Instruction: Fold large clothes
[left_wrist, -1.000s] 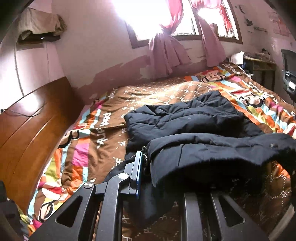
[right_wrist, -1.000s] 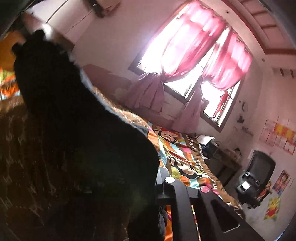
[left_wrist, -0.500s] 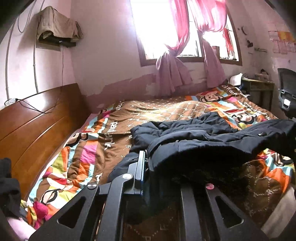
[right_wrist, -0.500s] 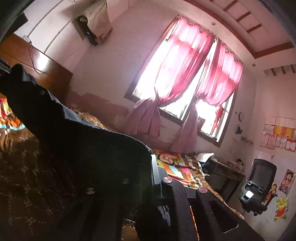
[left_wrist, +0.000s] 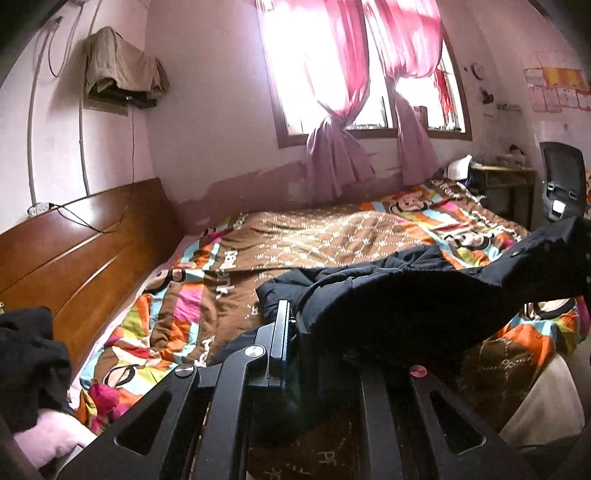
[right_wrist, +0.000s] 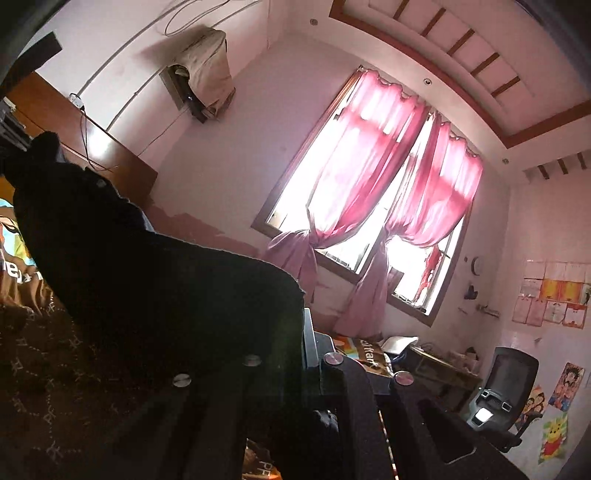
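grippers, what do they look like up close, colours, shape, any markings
Both are matte black. The left gripper has flat angled finger arms with triangular cut-outs, round silver screw heads, one pinkish, and a thin blue edge on one pad. The right gripper has the same black arms, silver screw heads and a pale grey pad. No sleeves or cables show.

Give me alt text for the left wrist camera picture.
The left gripper is shut on the edge of a dark puffy jacket, lifted above a bed with a colourful cartoon quilt. Behind are a wooden headboard and pink curtains at a bright window.
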